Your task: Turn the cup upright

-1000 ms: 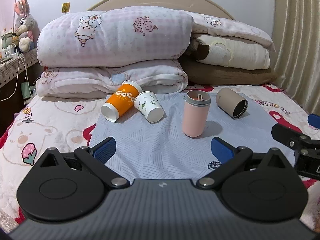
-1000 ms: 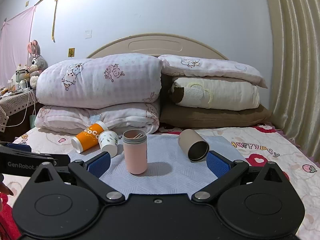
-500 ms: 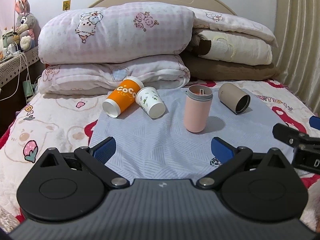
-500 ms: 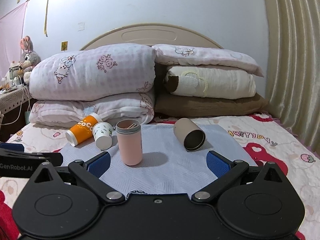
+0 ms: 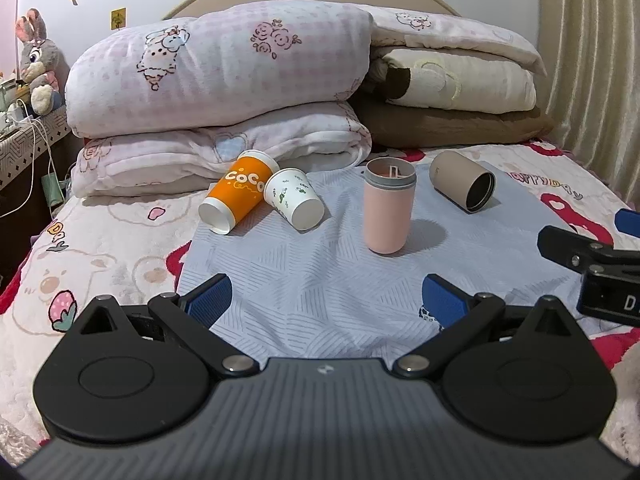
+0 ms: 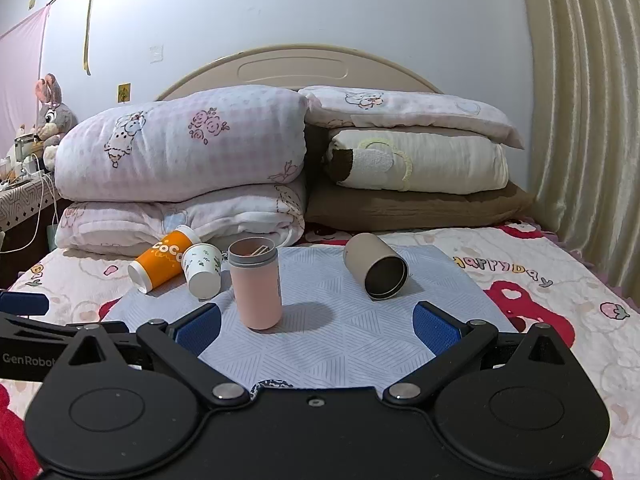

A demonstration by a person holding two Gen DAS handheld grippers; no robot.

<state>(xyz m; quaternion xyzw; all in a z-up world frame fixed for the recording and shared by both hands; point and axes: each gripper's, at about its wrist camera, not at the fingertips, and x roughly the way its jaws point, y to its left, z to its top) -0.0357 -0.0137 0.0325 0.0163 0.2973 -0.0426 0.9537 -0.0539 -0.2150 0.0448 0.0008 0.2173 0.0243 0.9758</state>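
Observation:
A pink cup (image 5: 387,208) (image 6: 256,282) stands upright on a light blue cloth (image 5: 320,272) (image 6: 332,320) on the bed. An orange cup (image 5: 238,198) (image 6: 162,260), a small white printed cup (image 5: 294,198) (image 6: 203,270) and a beige cup (image 5: 462,180) (image 6: 376,266) lie on their sides. My left gripper (image 5: 326,300) is open and empty, short of the cups. My right gripper (image 6: 316,324) is open and empty, just in front of the pink cup.
Folded quilts and pillows (image 5: 224,80) (image 6: 416,152) are stacked behind the cups against the headboard. A curtain (image 6: 588,120) hangs at the right. A side table with a plush rabbit (image 5: 36,60) stands at the left. The right gripper's body (image 5: 592,264) shows at the right edge of the left wrist view.
Both grippers have drawn back a little and tilted down; the cups sit lower in the views. The pink cup stays upright. Both grippers stay open.

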